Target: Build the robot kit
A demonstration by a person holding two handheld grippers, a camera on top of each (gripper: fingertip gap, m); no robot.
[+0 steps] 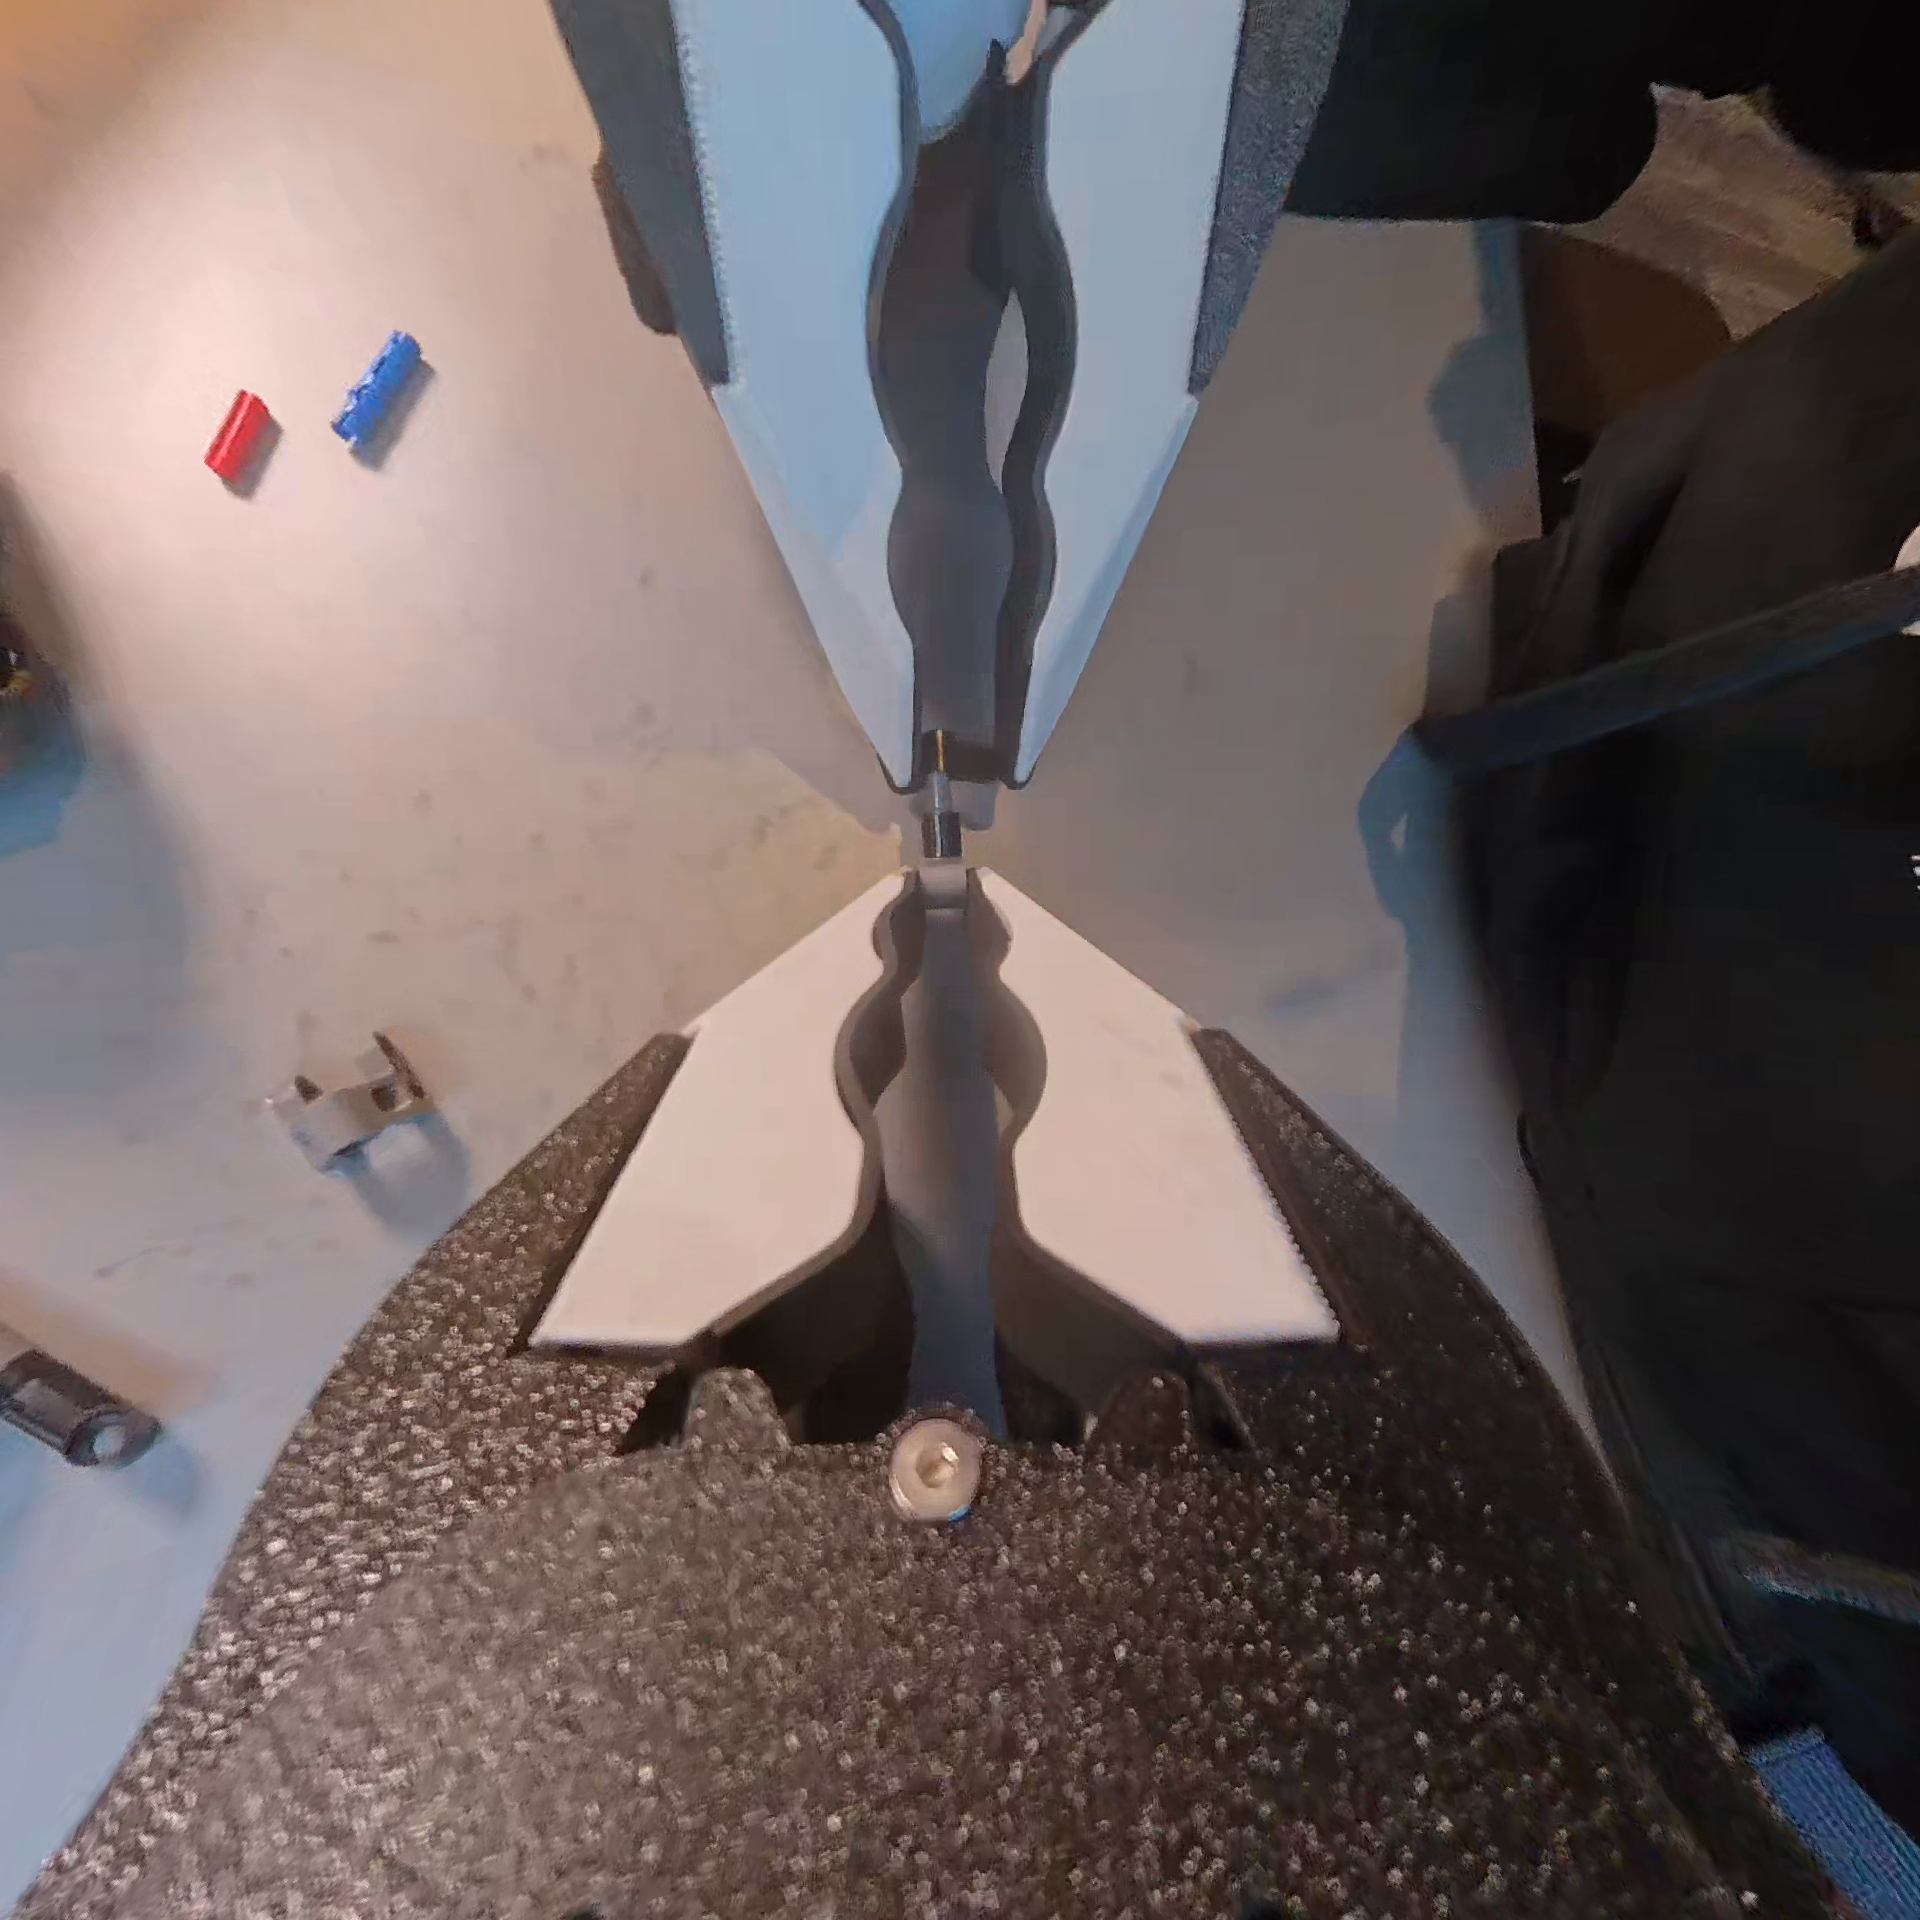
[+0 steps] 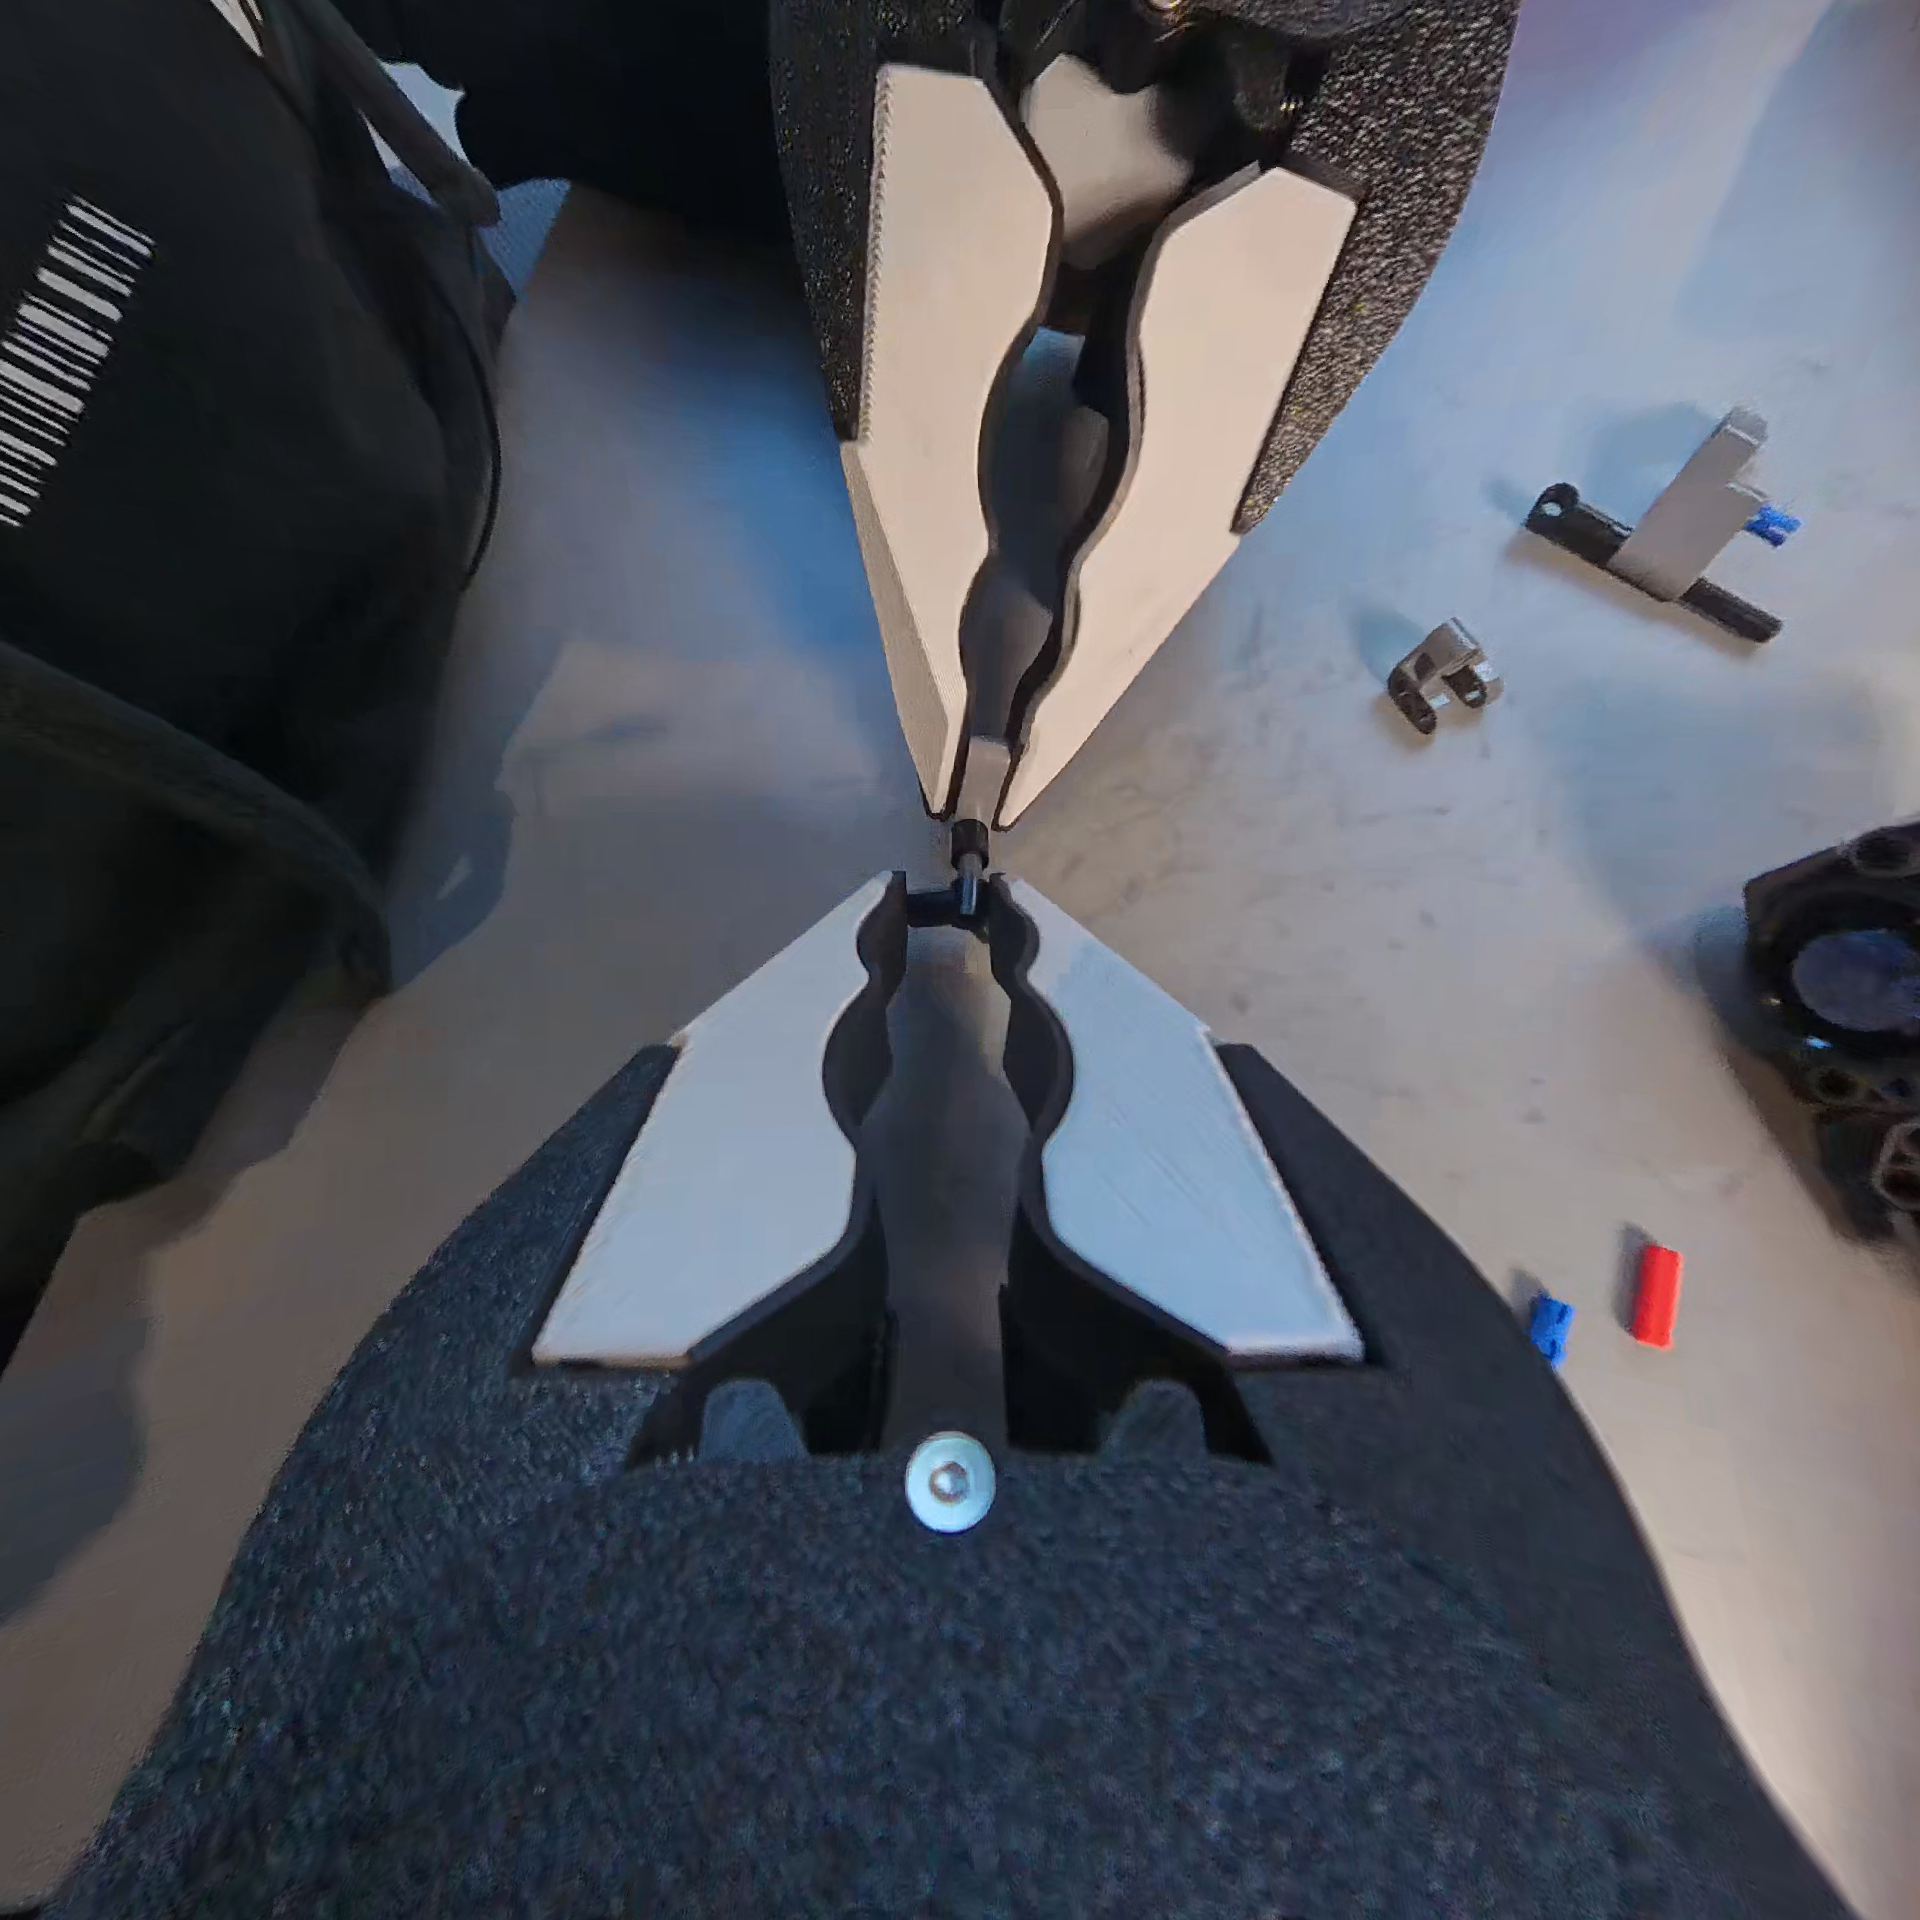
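The left hand-held gripper (image 1: 943, 878) and right hand-held gripper (image 2: 948, 906) meet tip to tip above the bench (image 1: 468, 727), each pinching a tiny black pin piece (image 2: 966, 891): light, rigid, smooth, probably slippery, best held by its ends.

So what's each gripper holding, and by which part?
Left gripper pinches a grey piece by its end; right gripper pinches a black pin by its end.
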